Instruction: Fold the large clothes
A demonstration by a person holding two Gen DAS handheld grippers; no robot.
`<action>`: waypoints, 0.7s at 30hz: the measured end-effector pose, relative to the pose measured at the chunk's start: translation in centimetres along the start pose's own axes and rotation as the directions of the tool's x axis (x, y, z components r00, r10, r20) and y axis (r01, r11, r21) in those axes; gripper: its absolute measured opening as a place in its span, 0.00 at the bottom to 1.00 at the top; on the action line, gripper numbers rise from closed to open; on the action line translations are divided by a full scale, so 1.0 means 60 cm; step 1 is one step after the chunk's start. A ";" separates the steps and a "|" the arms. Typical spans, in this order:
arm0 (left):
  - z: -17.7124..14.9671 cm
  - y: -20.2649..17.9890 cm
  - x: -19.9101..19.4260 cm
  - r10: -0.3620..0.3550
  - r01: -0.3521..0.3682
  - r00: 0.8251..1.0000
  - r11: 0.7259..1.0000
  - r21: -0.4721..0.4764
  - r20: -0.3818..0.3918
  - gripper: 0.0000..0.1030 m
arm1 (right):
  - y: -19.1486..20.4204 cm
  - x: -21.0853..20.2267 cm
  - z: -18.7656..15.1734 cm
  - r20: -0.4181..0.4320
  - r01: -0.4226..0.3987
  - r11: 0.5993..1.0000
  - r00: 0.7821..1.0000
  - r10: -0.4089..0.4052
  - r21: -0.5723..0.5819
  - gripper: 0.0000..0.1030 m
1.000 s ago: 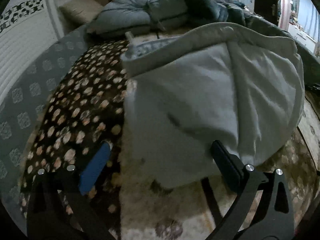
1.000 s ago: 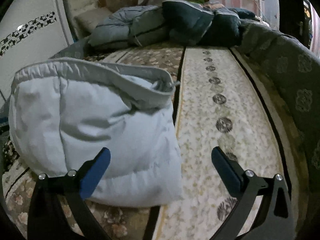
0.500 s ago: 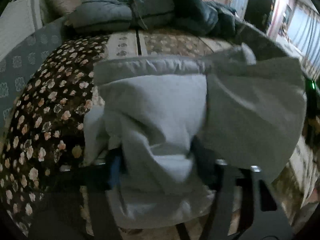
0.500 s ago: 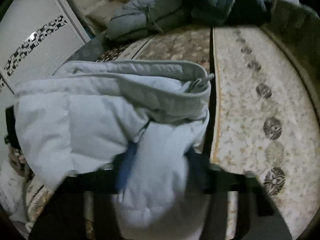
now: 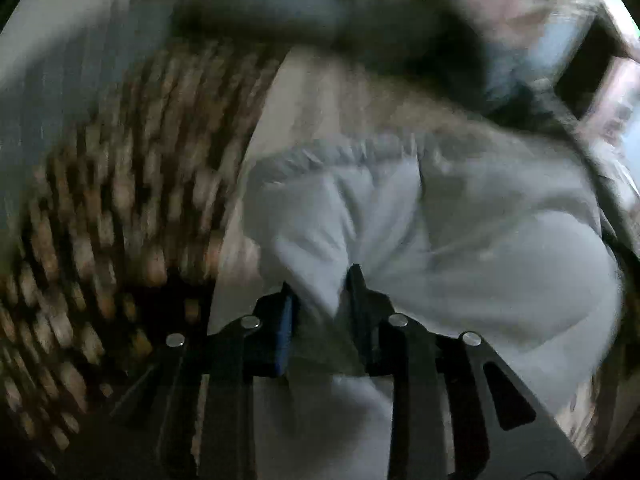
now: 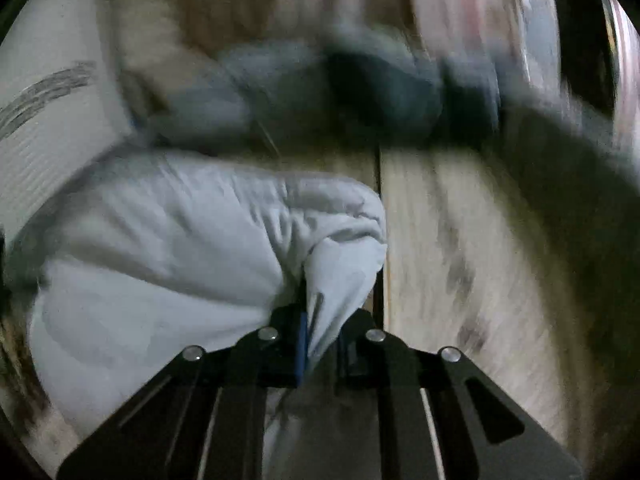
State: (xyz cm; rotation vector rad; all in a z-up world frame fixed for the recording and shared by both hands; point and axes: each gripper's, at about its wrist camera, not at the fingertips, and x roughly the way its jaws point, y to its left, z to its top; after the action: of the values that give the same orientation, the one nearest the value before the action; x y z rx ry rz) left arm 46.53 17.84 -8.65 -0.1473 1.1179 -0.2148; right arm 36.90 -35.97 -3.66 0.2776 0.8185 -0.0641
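A pale blue padded jacket (image 5: 460,240) lies folded on the patterned bed. My left gripper (image 5: 320,292) is shut on a pinch of its near edge. In the right wrist view the same jacket (image 6: 168,240) bulges to the left, and my right gripper (image 6: 324,312) is shut on its near right corner. Both views are blurred by motion. The cloth hides the pads of both grippers' fingers.
A dark floral bedspread (image 5: 100,220) lies to the left of the jacket, and a cream patterned cover (image 6: 480,260) to its right. Grey and dark teal garments (image 6: 380,92) are piled at the far end of the bed. A white wardrobe (image 6: 36,140) stands on the left.
Both grippers went from open beside the jacket to shut on its near edge. Both cameras now move fast and the jacket has shifted with them.
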 end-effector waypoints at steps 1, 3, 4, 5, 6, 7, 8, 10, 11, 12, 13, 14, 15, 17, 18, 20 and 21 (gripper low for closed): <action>-0.003 0.008 0.018 -0.005 0.004 1.000 1.000 -0.022 -0.025 0.27 | -0.011 0.038 -0.009 -0.075 -0.012 0.999 0.997 0.014 0.034 0.14; -0.010 0.005 0.006 -0.019 0.019 1.000 0.999 -0.048 0.005 0.27 | -0.019 0.078 -0.042 -0.165 0.027 0.999 0.986 -0.019 0.046 0.15; -0.012 -0.001 -0.003 -0.005 0.005 1.000 0.999 -0.044 0.009 0.30 | -0.018 0.071 -0.049 -0.157 0.036 0.998 0.987 -0.028 0.049 0.17; -0.017 -0.008 -0.012 0.039 -0.039 0.999 0.999 -0.023 0.007 0.33 | -0.018 0.063 -0.050 -0.160 0.032 0.998 0.987 -0.023 0.054 0.22; -0.021 -0.011 -0.018 0.076 -0.075 0.997 0.997 -0.009 0.006 0.45 | -0.023 0.052 -0.052 -0.173 0.025 0.998 0.985 -0.015 0.060 0.24; -0.023 -0.013 -0.028 0.120 -0.120 0.993 0.993 0.007 0.006 0.56 | -0.025 0.041 -0.052 -0.184 0.016 0.998 0.983 -0.005 0.062 0.29; -0.021 -0.017 -0.038 0.155 -0.155 0.988 0.988 0.017 0.008 0.59 | -0.027 0.025 -0.052 -0.187 0.006 0.998 0.982 0.005 0.060 0.38; -0.025 -0.014 -0.074 0.208 -0.209 0.977 0.978 0.010 0.033 0.72 | -0.030 -0.006 -0.046 -0.177 -0.010 0.999 0.984 0.018 0.045 0.62; -0.035 -0.011 -0.098 0.210 -0.210 0.976 0.978 -0.006 0.054 0.76 | -0.026 -0.030 -0.050 -0.147 0.003 1.000 0.989 0.000 0.020 0.77; -0.043 0.002 -0.117 0.198 -0.197 0.978 0.980 -0.023 0.067 0.79 | -0.020 -0.043 -0.053 -0.114 0.017 1.000 0.993 -0.018 -0.009 0.80; -0.045 -0.001 -0.127 0.194 -0.193 0.978 0.981 -0.030 0.073 0.79 | -0.010 -0.066 -0.057 -0.075 0.014 0.999 0.997 -0.018 -0.045 0.80; -0.057 -0.009 -0.140 0.199 -0.197 0.977 0.980 -0.023 0.078 0.79 | -0.005 -0.081 -0.060 -0.053 0.006 0.998 0.999 -0.010 -0.066 0.80; -0.071 -0.013 -0.146 0.208 -0.207 0.975 0.978 -0.014 0.083 0.79 | 0.002 -0.092 -0.065 -0.036 0.018 0.997 0.999 -0.021 -0.080 0.80; -0.083 -0.053 -0.156 0.229 -0.232 0.965 0.972 0.017 0.125 0.81 | 0.024 -0.109 -0.074 -0.003 0.044 0.994 0.999 -0.045 -0.096 0.80; -0.101 -0.057 -0.171 0.231 -0.237 0.962 0.971 0.026 0.147 0.87 | 0.039 -0.116 -0.081 0.015 0.039 0.994 0.999 -0.037 -0.103 0.80; -0.125 -0.092 -0.189 0.236 -0.251 0.951 0.966 0.056 0.201 0.94 | 0.066 -0.126 -0.095 0.049 0.019 0.994 0.999 -0.014 -0.107 0.80; -0.137 -0.114 -0.193 0.246 -0.271 0.940 0.959 0.083 0.235 0.94 | 0.081 -0.132 -0.103 0.072 0.018 0.994 0.997 -0.010 -0.108 0.80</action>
State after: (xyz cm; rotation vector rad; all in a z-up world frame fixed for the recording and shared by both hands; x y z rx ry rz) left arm 33.57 13.95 -0.52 0.0779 0.8879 -0.0249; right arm 27.90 -30.03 -0.84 0.1662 0.7501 -0.0427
